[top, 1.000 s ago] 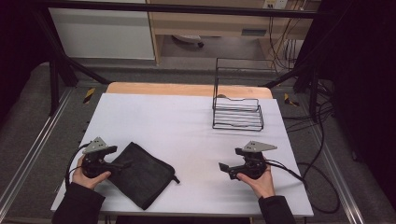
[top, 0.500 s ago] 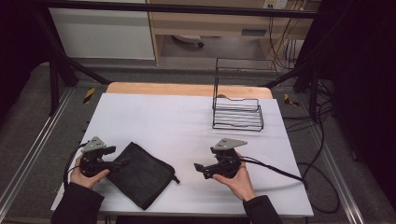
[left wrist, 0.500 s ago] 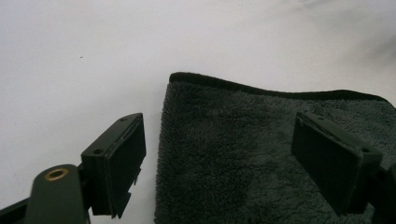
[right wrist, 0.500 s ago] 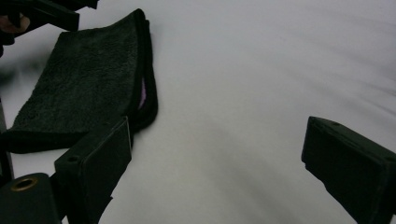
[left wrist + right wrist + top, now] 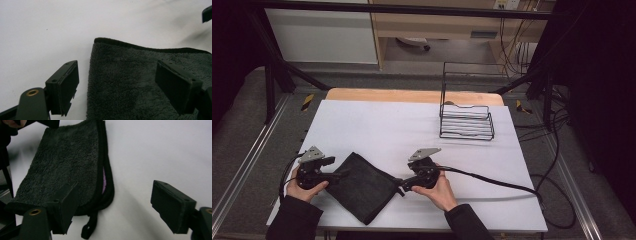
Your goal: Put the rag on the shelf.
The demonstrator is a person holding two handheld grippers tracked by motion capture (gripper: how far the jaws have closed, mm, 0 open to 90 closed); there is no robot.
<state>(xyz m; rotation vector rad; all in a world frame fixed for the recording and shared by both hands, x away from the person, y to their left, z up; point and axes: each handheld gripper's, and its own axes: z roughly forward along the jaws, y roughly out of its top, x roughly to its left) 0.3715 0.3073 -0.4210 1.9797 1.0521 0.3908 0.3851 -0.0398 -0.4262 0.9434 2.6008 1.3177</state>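
A folded black towel (image 5: 362,187) lies on the white table (image 5: 377,125) near its front edge. My left gripper (image 5: 338,175) sits at the towel's left corner. In the left gripper view that gripper (image 5: 117,85) is open and the towel (image 5: 140,82) lies between its jaws with the pads clear of it; the jaws have just been closing a little. My right gripper (image 5: 404,185) has come to the towel's right corner. It (image 5: 118,207) is open, its jaws have just been closing, and the towel's edge (image 5: 65,162) with a hanging loop (image 5: 87,228) lies between them, untouched.
A black wire rack (image 5: 467,122) stands at the back right of the table. The right gripper's cable (image 5: 492,179) trails across the table to the right edge. A wooden strip (image 5: 412,96) runs along the far edge.
My right hand has slid left across the table to the towel's right corner. The left hand has stayed at the left corner.
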